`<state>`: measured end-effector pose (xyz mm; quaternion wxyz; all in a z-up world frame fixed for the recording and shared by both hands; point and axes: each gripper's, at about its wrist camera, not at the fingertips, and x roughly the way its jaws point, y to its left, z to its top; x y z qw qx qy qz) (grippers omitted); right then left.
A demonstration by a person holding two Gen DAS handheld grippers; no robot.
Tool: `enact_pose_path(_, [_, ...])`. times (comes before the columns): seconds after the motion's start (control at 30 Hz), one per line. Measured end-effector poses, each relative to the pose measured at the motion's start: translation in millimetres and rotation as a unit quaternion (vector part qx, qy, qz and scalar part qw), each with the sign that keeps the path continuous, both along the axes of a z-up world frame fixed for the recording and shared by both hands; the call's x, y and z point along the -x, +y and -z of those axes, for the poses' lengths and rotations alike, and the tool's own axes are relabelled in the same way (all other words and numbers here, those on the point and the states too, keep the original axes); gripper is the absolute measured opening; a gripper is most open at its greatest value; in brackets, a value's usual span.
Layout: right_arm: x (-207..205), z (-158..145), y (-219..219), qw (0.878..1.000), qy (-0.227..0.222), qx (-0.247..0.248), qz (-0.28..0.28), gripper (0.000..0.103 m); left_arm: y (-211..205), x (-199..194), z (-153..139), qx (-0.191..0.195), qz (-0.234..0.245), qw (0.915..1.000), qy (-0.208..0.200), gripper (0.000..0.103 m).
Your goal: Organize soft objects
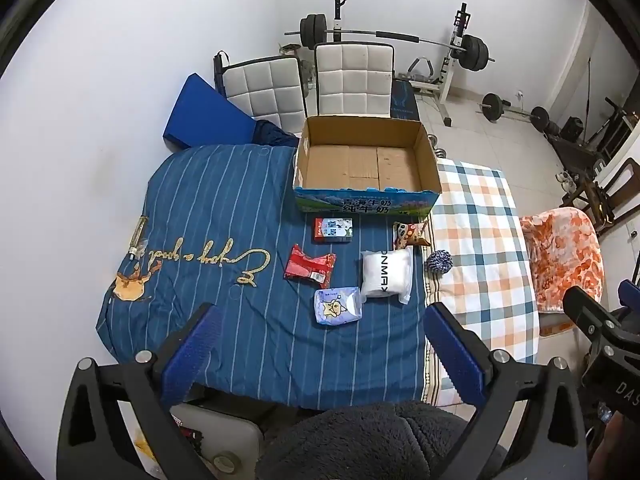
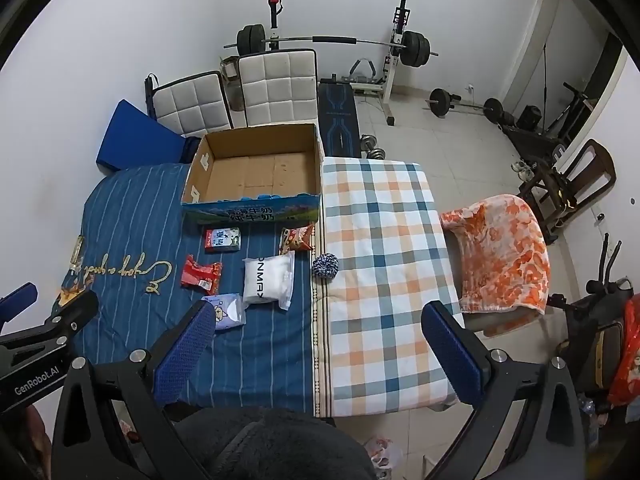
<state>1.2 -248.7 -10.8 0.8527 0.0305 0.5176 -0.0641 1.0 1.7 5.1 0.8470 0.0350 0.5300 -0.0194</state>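
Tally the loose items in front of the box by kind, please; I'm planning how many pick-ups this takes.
Soft packets: 5 (red-and-white pack, red packet, cartoon snack bag, white pouch, pale blue pack)
Yarn balls: 1 (blue-and-white ball)
Total: 6, all outside the cardboard box.

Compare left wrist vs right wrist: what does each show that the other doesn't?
Left wrist only: the grey case under the left tool, and the right tool's arm at the frame's right edge.

Right wrist only: the red bag on the floor at far right, the whole checked cloth, and the left tool's arm at the frame's left edge.

Both: the empty box, red packet, white pack, tissue pack, yarn ball, striped blue cover, orange towel. Both tools open, holding nothing.
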Motion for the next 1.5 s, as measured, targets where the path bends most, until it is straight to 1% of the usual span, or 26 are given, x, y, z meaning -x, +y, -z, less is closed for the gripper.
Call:
enact_pose_path(0.33, [-0.9, -3.4, 2.6, 1.0, -0.005, 0.002, -0.002, 0.103, 1.1, 0.7, -4.5, 0.001, 0.001, 1.0, -0.005, 0.103])
enact_pose_path(0.77, [-1.7, -10.7, -2.2, 1.0, -0.01, 0.002, -0.003, 0.103, -9.5, 4.0, -8.7, 0.002, -0.004, 0.9999, -0.014, 0.103])
enact_pose_path(0.9, [-1.0, -15.4, -8.0, 1.0, -0.014, 0.001, -0.005, 0.103, -10.5, 3.7, -9.6, 0.003, -0.003, 0.9999, -0.015, 0.103])
enact_pose_path(1.17, [-1.7, -26.4, -8.3, 1.0, -0.026, 0.004, -0.006, 0.103, -13.6, 7.7, -15.5, 0.004, -0.003, 0.9996, -0.029, 0.103])
enact_pose_path(1.5, [1.2, -25.8, -7.1, 1.0, -0.028, 0.004, -0.007, 0.103, -13.2, 9.4, -17.2, 0.004, -0.002, 0.9996, -0.027, 0.103])
